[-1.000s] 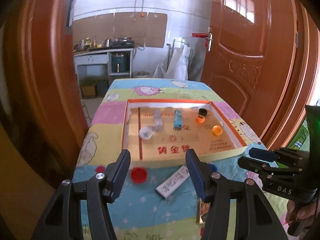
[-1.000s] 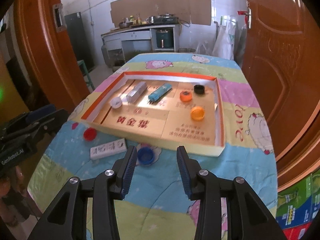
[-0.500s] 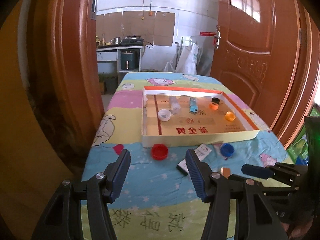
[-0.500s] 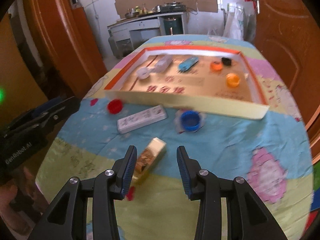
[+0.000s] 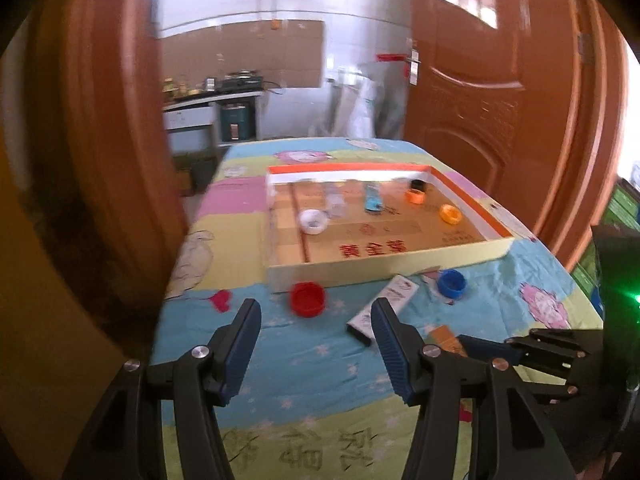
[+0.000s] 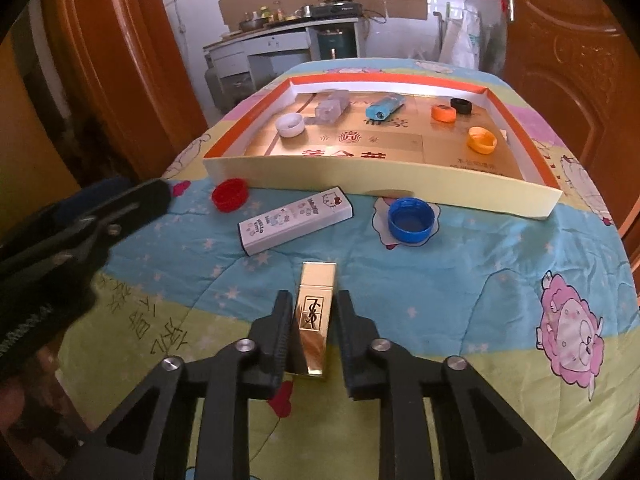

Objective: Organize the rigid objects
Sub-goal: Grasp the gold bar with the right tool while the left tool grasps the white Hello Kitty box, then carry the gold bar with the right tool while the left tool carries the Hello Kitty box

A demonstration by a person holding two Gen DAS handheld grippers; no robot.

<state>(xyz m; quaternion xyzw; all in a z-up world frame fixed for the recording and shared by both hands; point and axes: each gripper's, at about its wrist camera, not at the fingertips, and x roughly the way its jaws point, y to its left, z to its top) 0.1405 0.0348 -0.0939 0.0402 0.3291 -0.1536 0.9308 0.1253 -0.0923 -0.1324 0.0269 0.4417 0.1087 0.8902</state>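
Observation:
A gold lipstick case (image 6: 314, 316) lies on the quilt between the fingers of my right gripper (image 6: 313, 312), whose jaws stand on either side of it with small gaps. A white Hello Kitty box (image 6: 296, 220), a blue cap (image 6: 411, 221) and a red cap (image 6: 229, 195) lie in front of a shallow cardboard tray (image 6: 380, 178). The tray holds several caps, a clear bottle (image 6: 332, 107) and a blue lighter (image 6: 384, 108). My left gripper (image 5: 316, 328) is open and empty above the quilt, near the red cap (image 5: 307, 299) and white box (image 5: 384, 304).
The table is covered with a colourful quilt (image 6: 460, 280). Orange wooden doors (image 5: 500, 100) stand on both sides. A kitchen counter (image 6: 280, 36) is behind the table. The right gripper shows in the left wrist view (image 5: 532, 352).
My right gripper has moved down and forward so the gold case now lies between its fingers, and the fingers have narrowed. My left gripper has shifted slightly closer to the table.

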